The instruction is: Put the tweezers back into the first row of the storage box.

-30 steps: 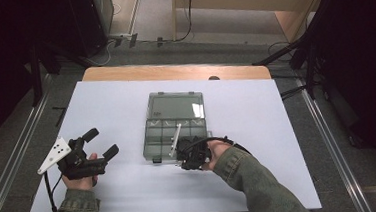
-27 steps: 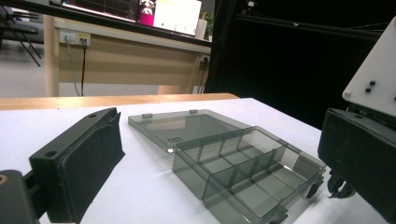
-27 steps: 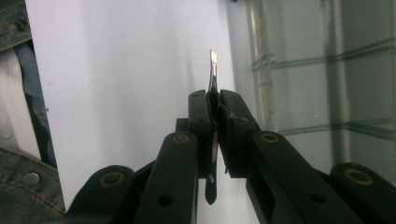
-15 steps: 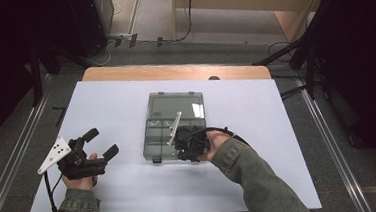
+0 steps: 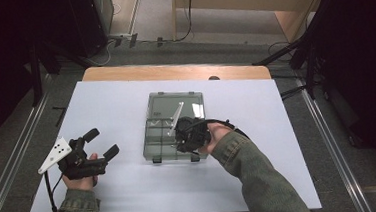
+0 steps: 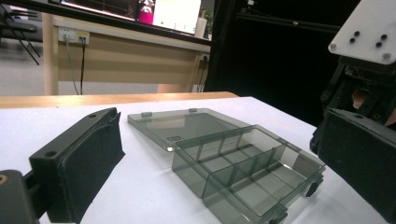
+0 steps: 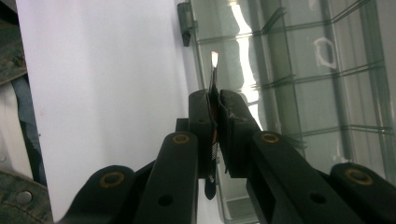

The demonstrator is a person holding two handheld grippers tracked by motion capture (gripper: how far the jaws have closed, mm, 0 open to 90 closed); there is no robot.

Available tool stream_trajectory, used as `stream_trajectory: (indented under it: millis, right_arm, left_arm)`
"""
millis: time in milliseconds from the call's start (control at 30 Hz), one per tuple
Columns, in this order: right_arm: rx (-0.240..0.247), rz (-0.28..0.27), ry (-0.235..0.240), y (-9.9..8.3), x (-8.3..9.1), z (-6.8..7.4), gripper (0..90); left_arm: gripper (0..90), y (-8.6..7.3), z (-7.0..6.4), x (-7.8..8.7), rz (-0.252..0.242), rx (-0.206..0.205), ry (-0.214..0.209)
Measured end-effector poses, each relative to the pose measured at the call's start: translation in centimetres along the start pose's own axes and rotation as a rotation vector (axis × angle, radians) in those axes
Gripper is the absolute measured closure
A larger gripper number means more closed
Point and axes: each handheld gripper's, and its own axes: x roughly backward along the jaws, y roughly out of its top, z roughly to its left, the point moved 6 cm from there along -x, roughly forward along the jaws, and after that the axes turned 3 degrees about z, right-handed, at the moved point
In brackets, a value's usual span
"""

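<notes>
The right gripper [image 7: 215, 109] has its fingers clamped on a thin divider [image 7: 214, 77] over the open box [image 5: 172, 129] mid-counter. Light, stiff, probably brittle; hold its edge. Left gripper [image 5: 98, 145] fingers apart.

This is looking like a lab or recording room rather than a home. A white board [image 5: 126, 115] is covering a wooden counter [image 5: 173, 72], with metal rails [image 5: 9, 163] running along both sides. Black curtains [image 5: 2, 59] are hanging at left and right. Cables [image 5: 189, 10] are trailing over the grey floor [image 5: 230, 20] beyond the far edge. A wall socket [image 6: 74, 35] is sitting on a wooden bench, and a lit screen [image 6: 173, 14] is glowing above it.
</notes>
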Motion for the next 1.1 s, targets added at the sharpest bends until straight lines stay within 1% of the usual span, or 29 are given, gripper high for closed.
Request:
stream_trajectory:
  millis: [133, 267, 333, 400, 500, 600, 633, 767, 833, 900, 933, 967, 1100]
  right_arm:
    - [-0.013, -0.012, -0.008, 0.2, 0.2, -0.8, 86.0]
    - [-0.025, -0.01, -0.025, 0.3, 0.3, -1.7, 85.9]
    - [-0.029, -0.016, -0.052, 0.4, 0.3, -2.2, 85.9]
    - [-0.04, -0.021, -0.063, 0.4, 0.4, -2.6, 85.9]
    - [-0.047, -0.045, -0.082, 0.5, 0.5, -3.4, 85.9]
    - [-0.07, -0.052, -0.131, 0.5, 0.4, -4.3, 85.8]
    - [-0.067, -0.055, -0.147, 0.5, 0.3, -4.7, 85.8]
    - [-0.076, -0.073, -0.194, 0.6, 0.0, -5.9, 85.8]
    - [-0.082, -0.073, -0.202, 0.7, -0.5, -6.3, 85.8]
    - [-0.077, -0.062, -0.2, 0.8, -1.2, -6.6, 85.8]
    - [-0.07, -0.053, -0.207, 0.9, -1.5, -6.7, 85.7]
    - [-0.074, -0.044, -0.208, 0.9, -1.8, -6.9, 85.7]
    - [-0.092, -0.039, -0.202, 1.0, -2.6, -7.4, 85.7]
  left_arm:
    - [0.0, 0.0, 0.0, 0.0, 0.001, -0.001, 0.001]
    - [0.0, 0.0, 0.0, 0.0, -0.003, 0.001, 0.002]
    - [0.0, 0.0, 0.1, 0.0, -0.004, 0.002, 0.002]
    - [0.0, 0.1, 0.1, 0.1, -0.006, 0.001, 0.003]
    - [0.0, 0.1, 0.1, 0.1, -0.005, 0.002, 0.004]
    - [0.0, 0.1, 0.1, 0.1, -0.005, 0.002, 0.002]
    - [0.0, 0.1, 0.1, 0.1, -0.005, 0.001, 0.004]
    - [0.0, 0.1, 0.2, 0.1, -0.005, 0.001, 0.005]
    - [0.0, 0.1, 0.2, 0.1, -0.006, 0.001, 0.005]
    - [0.0, 0.1, 0.1, 0.1, -0.006, 0.0, 0.003]
    - [0.0, 0.1, 0.1, 0.1, -0.006, 0.0, 0.003]
    - [0.0, 0.1, 0.2, 0.1, -0.005, 0.0, 0.004]
    - [0.0, 0.0, 0.2, 0.1, -0.003, 0.005, 0.005]
